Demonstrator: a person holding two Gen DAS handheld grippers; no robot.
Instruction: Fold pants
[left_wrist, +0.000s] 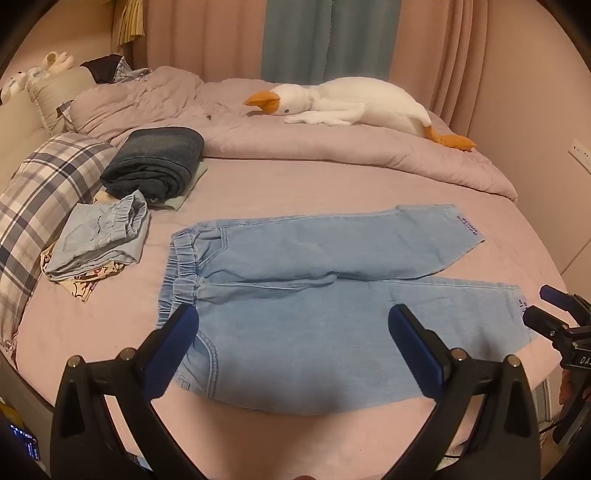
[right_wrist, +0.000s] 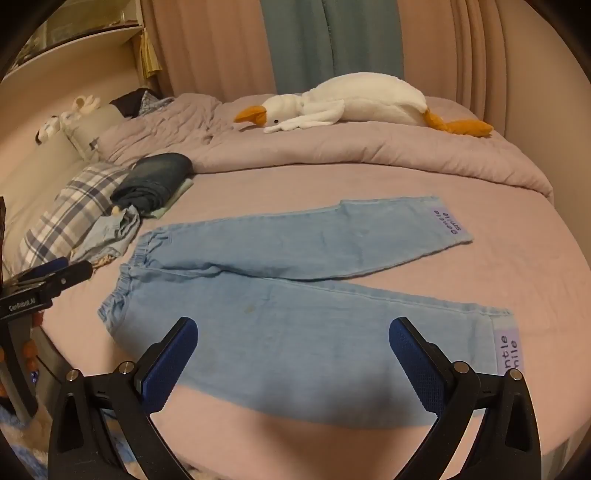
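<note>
Light blue denim pants (left_wrist: 314, 302) (right_wrist: 295, 314) lie spread flat on the pink bed, elastic waistband to the left, both legs running right with printed cuffs at their ends. My left gripper (left_wrist: 293, 321) hovers open above the near leg by the waistband, nothing between its blue pads. My right gripper (right_wrist: 293, 332) also stands open, over the near leg's middle, with nothing held. In the left wrist view the right gripper (left_wrist: 546, 306) shows at the right edge near the near cuff. In the right wrist view the left gripper (right_wrist: 62, 273) shows at the left edge.
A folded dark denim garment (left_wrist: 155, 162) and a folded light blue garment (left_wrist: 99, 236) lie left of the pants beside a plaid pillow (left_wrist: 40, 199). A rumpled quilt (left_wrist: 332, 147) and a white goose plush (left_wrist: 351, 103) lie at the back. The bed's front edge (left_wrist: 295, 443) is close below.
</note>
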